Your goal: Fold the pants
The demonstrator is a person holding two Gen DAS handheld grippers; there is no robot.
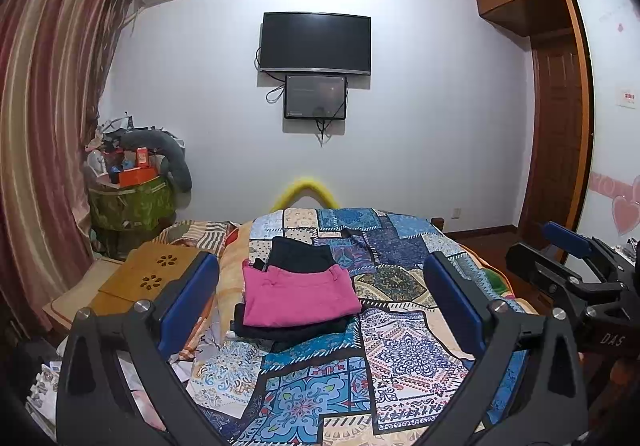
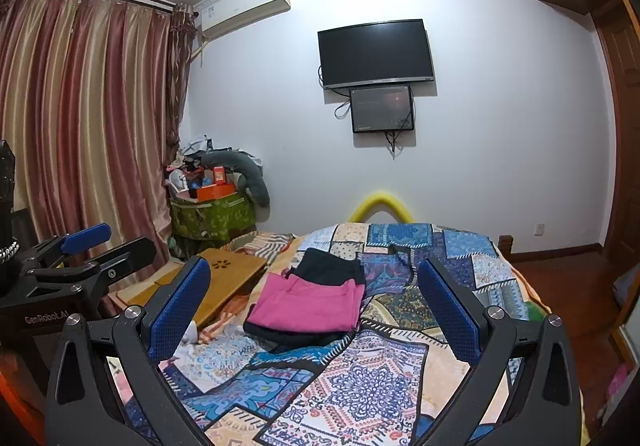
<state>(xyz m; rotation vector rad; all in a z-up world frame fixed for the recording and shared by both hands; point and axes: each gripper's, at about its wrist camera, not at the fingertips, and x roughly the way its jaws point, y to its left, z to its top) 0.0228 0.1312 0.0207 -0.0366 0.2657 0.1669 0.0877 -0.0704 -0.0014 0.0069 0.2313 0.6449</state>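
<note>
Left gripper (image 1: 320, 302) and right gripper (image 2: 314, 304) both gape wide, grasping nothing. Centred in each frame between the blue pads, beyond them, lie folded pink pants (image 1: 298, 296) atop dark folded garments (image 1: 294, 330) on the patchwork bedspread (image 1: 400, 358).

Dark garments (image 1: 288, 330) mostly hidden beneath the folded pink pants (image 1: 298, 296); small screen's (image 1: 315, 97) text illegible.

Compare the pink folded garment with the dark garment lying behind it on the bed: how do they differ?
The pink garment is bright magenta; the dark garment behind it is near black. The pink one sits on top of another dark folded piece, nearer the cameras; the dark one lies farther back, partly covered by the pink one's far edge. Both look folded flat on the patchwork bedspread, and neither set of tongs touches them.
</note>
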